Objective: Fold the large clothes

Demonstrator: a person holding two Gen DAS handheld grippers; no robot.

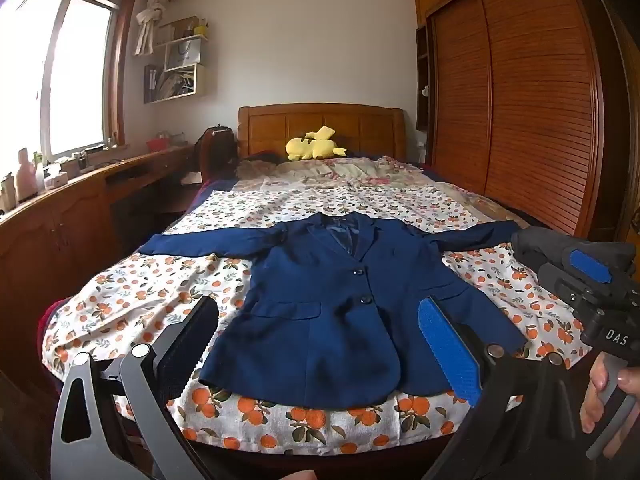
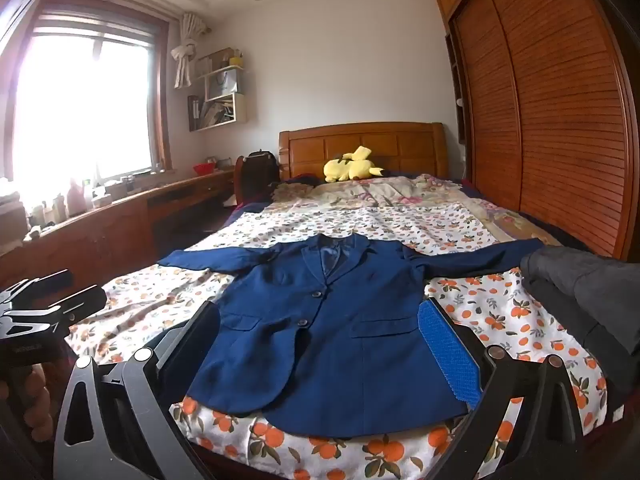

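Wide-apart jaws over navy blazer [image 1: 340,304] flat on orange-print sheet [image 1: 132,300].

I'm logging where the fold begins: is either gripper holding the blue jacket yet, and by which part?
Nothing is held. The left gripper and right gripper are both open above the jacket, touching no part.

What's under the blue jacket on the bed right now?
The blue jacket lies flat, front up and sleeves spread, directly on the orange-print sheet, which shows on all sides. Whatever lies under the jacket's body is covered, though no bulge suggests anything there.
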